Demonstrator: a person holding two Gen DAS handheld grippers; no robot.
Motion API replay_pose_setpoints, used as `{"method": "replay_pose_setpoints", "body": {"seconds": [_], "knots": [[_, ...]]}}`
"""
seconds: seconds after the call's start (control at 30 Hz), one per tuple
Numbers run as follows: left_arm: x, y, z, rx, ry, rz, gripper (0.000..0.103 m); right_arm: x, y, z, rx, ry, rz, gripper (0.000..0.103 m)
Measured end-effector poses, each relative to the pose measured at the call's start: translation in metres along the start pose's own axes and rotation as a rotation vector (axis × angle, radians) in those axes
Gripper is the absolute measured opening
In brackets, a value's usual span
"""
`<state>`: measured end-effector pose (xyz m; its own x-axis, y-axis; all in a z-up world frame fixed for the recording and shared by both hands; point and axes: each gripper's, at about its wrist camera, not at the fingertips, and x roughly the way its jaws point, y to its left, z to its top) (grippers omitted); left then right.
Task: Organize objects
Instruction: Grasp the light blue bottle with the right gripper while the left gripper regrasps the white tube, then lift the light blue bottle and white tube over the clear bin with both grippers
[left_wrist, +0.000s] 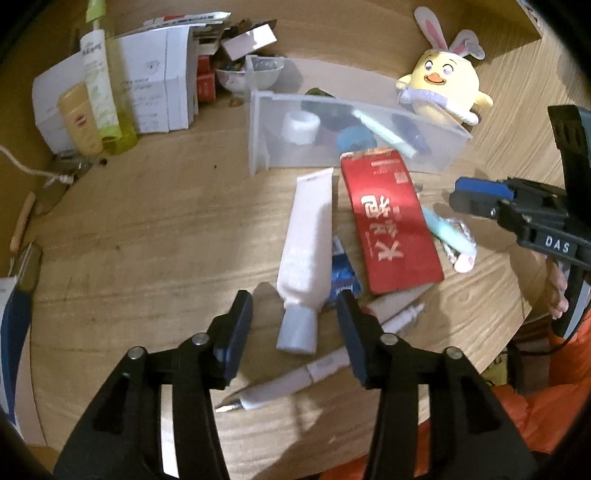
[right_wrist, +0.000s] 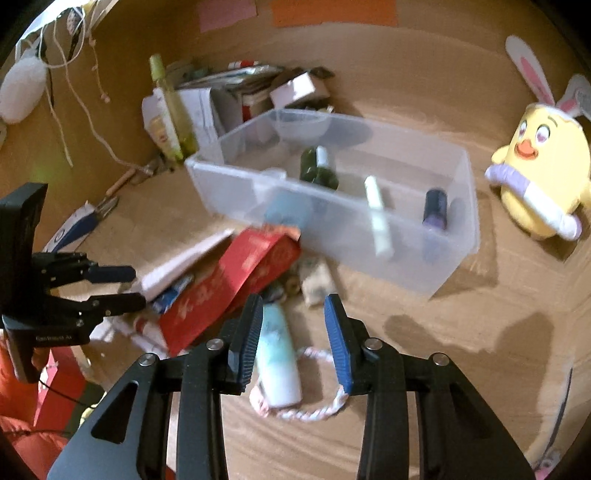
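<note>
Wood-grain matt table (left_wrist: 147, 229), clear frosted plastic bin (right_wrist: 454, 236), glossy red paper envelope (left_wrist: 391, 225), plush cloth chick (left_wrist: 443, 92), smooth white plastic tube (left_wrist: 306, 243)

We seem to be at a cluttered desk in a home, a bedroom or study corner by the look of it. The wooden tabletop (left_wrist: 147, 229) carries personal-care things: lotion bottles (left_wrist: 99, 92) and white cartons (left_wrist: 155, 85) at ten o'clock in the left wrist view, a clear plastic bin (right_wrist: 454, 206) of small toiletries at twelve, and a yellow plush chick (left_wrist: 443, 92) with rabbit ears at one o'clock. A red envelope (left_wrist: 391, 221) lies among tubes at the centre. Charger cords (right_wrist: 74, 74) hang at ten o'clock in the right wrist view.
</note>
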<state>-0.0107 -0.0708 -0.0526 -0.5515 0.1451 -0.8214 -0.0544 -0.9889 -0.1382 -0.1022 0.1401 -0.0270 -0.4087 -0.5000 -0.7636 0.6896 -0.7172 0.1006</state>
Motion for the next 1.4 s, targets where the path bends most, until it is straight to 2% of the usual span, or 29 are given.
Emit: {"method": "replay_pose_setpoints", "body": {"seconds": [0.2, 0.3, 0.4, 0.47, 0.57, 0.8, 0.9, 0.93, 1.4], "knots": [[0.001, -0.004, -0.005, 0.021, -0.027, 0.014, 0.048, 0.008, 0.009, -0.016, -0.004, 0.04, 0.013, 0.032], [0.003, -0.008, -0.005, 0.04, -0.044, 0.03, 0.041, 0.011, 0.012, -0.018, -0.003, 0.049, 0.016, 0.032], [0.004, -0.009, -0.005, 0.051, -0.054, 0.03, 0.04, 0.013, 0.015, -0.019, -0.009, 0.054, 0.019, 0.032], [0.004, -0.01, -0.005, 0.056, -0.065, 0.036, 0.035, 0.015, 0.017, -0.02, -0.018, 0.056, 0.012, 0.032], [0.004, -0.008, -0.006, 0.051, -0.072, 0.035, 0.021, 0.018, 0.019, -0.019, -0.03, 0.055, -0.002, 0.032], [-0.002, -0.003, -0.011, -0.009, -0.097, -0.012, 0.021, 0.027, 0.023, -0.022, -0.059, 0.059, -0.033, 0.032], [-0.008, -0.003, -0.012, -0.02, -0.112, -0.009, 0.021, 0.026, 0.023, -0.023, -0.065, 0.05, -0.046, 0.022], [-0.012, -0.003, -0.012, -0.023, -0.119, -0.01, 0.021, 0.024, 0.023, -0.023, -0.062, 0.045, -0.044, 0.022], [-0.057, -0.016, -0.007, -0.016, -0.232, 0.006, 0.021, -0.016, 0.016, -0.019, 0.0, -0.089, -0.051, 0.022]]}}
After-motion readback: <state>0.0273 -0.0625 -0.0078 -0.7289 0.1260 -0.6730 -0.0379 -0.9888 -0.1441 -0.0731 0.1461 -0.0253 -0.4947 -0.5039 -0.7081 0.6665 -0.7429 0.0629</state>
